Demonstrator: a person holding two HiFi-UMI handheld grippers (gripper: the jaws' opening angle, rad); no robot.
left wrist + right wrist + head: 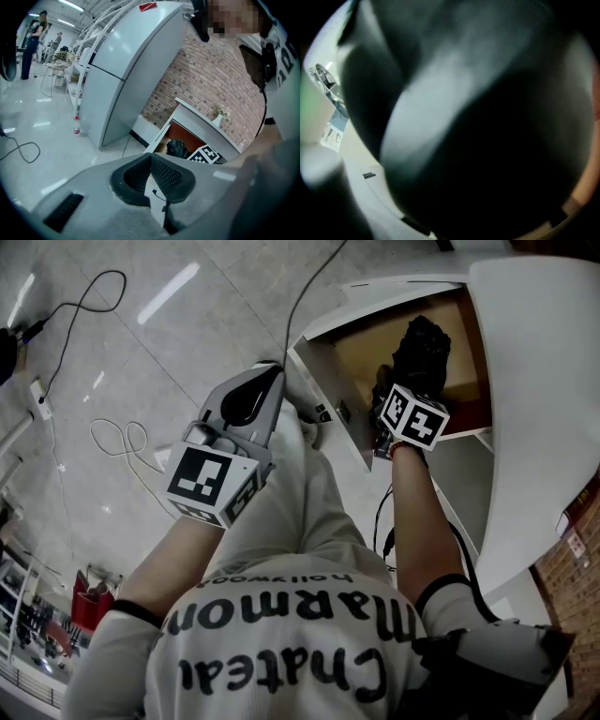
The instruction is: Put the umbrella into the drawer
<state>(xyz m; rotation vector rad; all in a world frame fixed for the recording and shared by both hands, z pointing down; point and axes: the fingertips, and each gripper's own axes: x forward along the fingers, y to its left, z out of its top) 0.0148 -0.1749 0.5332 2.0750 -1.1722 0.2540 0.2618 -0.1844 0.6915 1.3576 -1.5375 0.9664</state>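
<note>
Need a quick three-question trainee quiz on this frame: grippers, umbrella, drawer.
1. True or false: the left gripper holds the umbrella.
2. Where is the umbrella? A) on the tiled floor; B) at the open drawer, gripped by the right gripper; C) on top of the fridge.
3. In the left gripper view, are that gripper's fingers apart or together?

Key: 1 false, it is empty. 2 B. 3 together, nothing between them.
</note>
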